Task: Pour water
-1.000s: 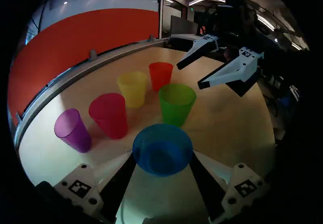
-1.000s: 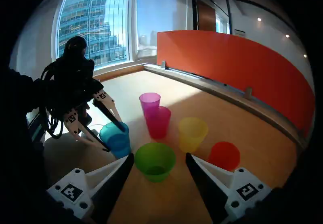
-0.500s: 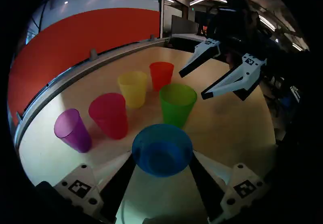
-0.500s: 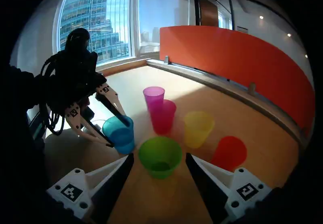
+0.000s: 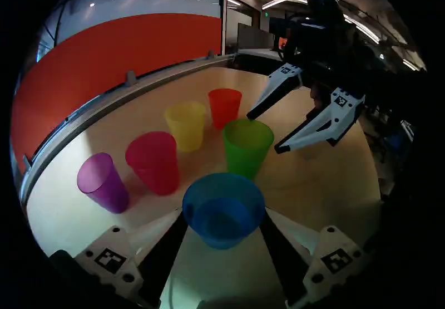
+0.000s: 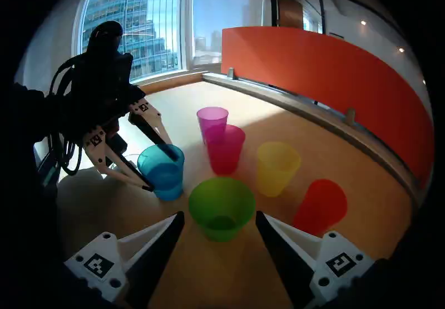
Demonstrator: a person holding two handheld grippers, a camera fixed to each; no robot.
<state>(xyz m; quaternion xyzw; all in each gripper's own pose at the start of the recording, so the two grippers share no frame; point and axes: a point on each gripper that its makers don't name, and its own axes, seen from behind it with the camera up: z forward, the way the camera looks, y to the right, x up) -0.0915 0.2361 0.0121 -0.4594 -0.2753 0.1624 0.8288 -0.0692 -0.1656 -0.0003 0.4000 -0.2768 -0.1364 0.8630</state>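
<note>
A blue cup (image 5: pixel 224 209) with water in it sits between the fingers of my left gripper (image 5: pixel 222 219), which is shut on it. From the right gripper view the same blue cup (image 6: pixel 161 171) is held in the left gripper (image 6: pixel 162 172) just over the wooden table (image 6: pixel 345 197). An empty green cup (image 6: pixel 221 206) stands between the spread fingers of my right gripper (image 6: pixel 218 215), which is open. In the left gripper view the right gripper (image 5: pixel 262 134) reaches the far right side of the green cup (image 5: pixel 247 147).
Red (image 5: pixel 224 106), yellow (image 5: pixel 186 125), pink (image 5: pixel 153 161) and purple (image 5: pixel 103 182) cups stand in an arc to the left of the green one. An orange partition (image 5: pixel 111 53) runs along the table's far edge. A person in dark clothes (image 6: pixel 94 97) holds the grippers.
The right gripper has come down and closer, so its fingers now flank the green cup. The left gripper and blue cup have hardly moved.
</note>
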